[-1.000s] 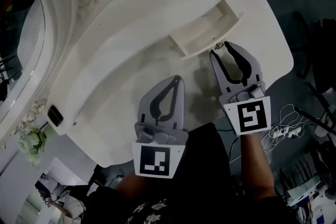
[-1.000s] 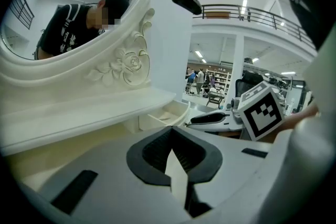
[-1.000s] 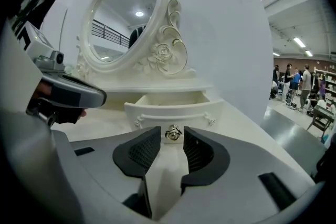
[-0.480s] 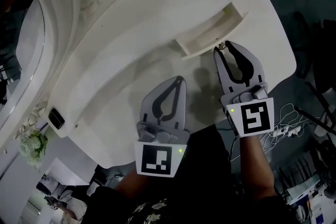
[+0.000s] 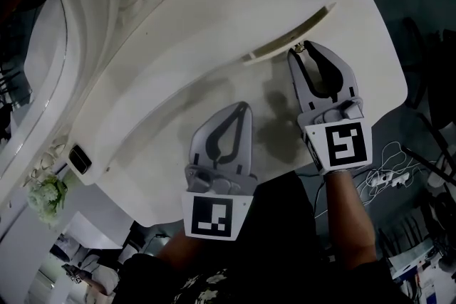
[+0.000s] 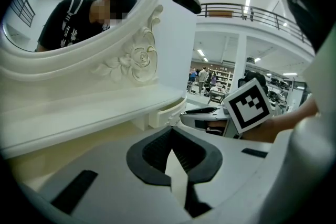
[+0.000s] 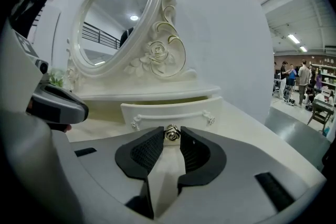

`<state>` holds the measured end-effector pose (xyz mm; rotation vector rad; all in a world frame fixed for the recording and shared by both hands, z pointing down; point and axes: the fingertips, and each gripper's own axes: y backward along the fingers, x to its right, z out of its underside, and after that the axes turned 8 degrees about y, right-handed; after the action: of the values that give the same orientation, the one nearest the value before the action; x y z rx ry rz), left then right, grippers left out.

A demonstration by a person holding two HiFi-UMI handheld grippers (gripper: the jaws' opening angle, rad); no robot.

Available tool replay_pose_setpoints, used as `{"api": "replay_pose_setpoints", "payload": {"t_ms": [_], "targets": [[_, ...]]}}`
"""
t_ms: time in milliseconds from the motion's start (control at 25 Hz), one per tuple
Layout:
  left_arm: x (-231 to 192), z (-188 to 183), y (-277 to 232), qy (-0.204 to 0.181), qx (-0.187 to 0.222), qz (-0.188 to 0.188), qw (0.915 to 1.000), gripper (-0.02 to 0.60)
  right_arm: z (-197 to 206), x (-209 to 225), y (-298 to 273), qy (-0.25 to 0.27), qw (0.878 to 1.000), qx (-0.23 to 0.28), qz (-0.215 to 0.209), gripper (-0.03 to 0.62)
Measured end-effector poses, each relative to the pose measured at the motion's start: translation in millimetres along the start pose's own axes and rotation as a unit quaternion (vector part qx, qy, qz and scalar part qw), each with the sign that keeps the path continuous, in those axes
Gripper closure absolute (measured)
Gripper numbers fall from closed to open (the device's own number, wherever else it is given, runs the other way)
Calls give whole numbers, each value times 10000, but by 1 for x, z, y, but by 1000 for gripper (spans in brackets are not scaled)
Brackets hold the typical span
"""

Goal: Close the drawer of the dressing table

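Right gripper view: right gripper (image 7: 171, 132) pinching small metal knob (image 7: 171, 135) on drawer (image 7: 157, 111); drawer nearly shut, front just proud of dressing table (image 5: 178, 60). Head view: left gripper (image 5: 244, 108) pressed together, empty, over tabletop, well left of drawer.

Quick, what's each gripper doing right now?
Left gripper: shut, empty.
Right gripper: shut on the drawer knob.
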<state>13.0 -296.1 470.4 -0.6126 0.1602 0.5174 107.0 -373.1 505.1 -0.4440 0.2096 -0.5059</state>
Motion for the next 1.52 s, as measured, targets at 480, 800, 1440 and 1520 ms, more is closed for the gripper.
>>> {"api": "replay_pose_setpoints", "payload": {"t_ms": [480, 800, 1440, 1520], "targets": [[-9, -4, 6, 55, 61, -120, 9999, 581, -13, 0, -23, 99, 9999, 35, 14, 503], [-10, -4, 8, 52, 70, -164, 9998, 581, -16, 3, -29, 146, 9998, 59, 87, 503], [6, -12, 45, -66, 493, -369, 9981, 581, -26, 8, 32, 363, 9959, 562, 617, 489], [13, -18, 57, -132, 646, -409, 9970, 581, -39, 7, 55, 358, 9927, 864, 762, 585]]}}
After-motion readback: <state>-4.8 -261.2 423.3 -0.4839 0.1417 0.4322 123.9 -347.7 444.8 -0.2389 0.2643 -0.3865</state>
